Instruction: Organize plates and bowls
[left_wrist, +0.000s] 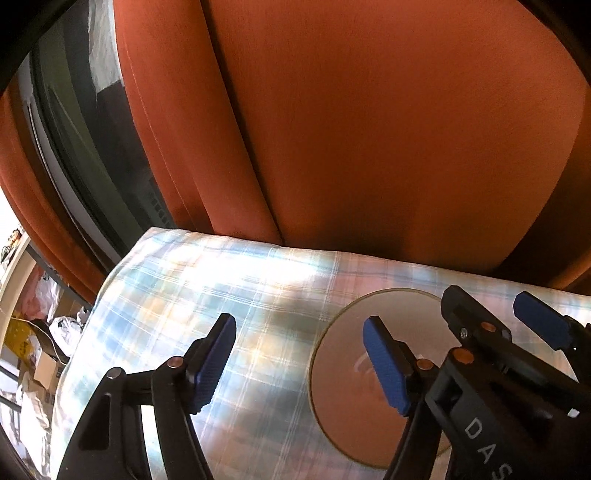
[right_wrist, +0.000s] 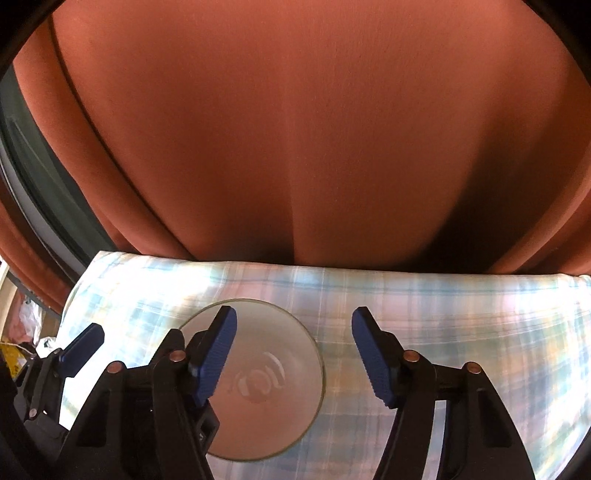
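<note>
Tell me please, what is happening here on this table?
A person holds two tongs above a table with a plaid cloth. One clear glass plate lies flat on the cloth, in front of an orange curtain. The left tongs and the right tongs are both open and hold nothing. The plate lies between them, not yet gripped.

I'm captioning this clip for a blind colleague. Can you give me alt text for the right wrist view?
A clear glass plate lies on a plaid tablecloth, below the open right gripper, whose left finger overlaps it. Rust-orange curtains hang behind; the left gripper shows at the left edge.
</note>
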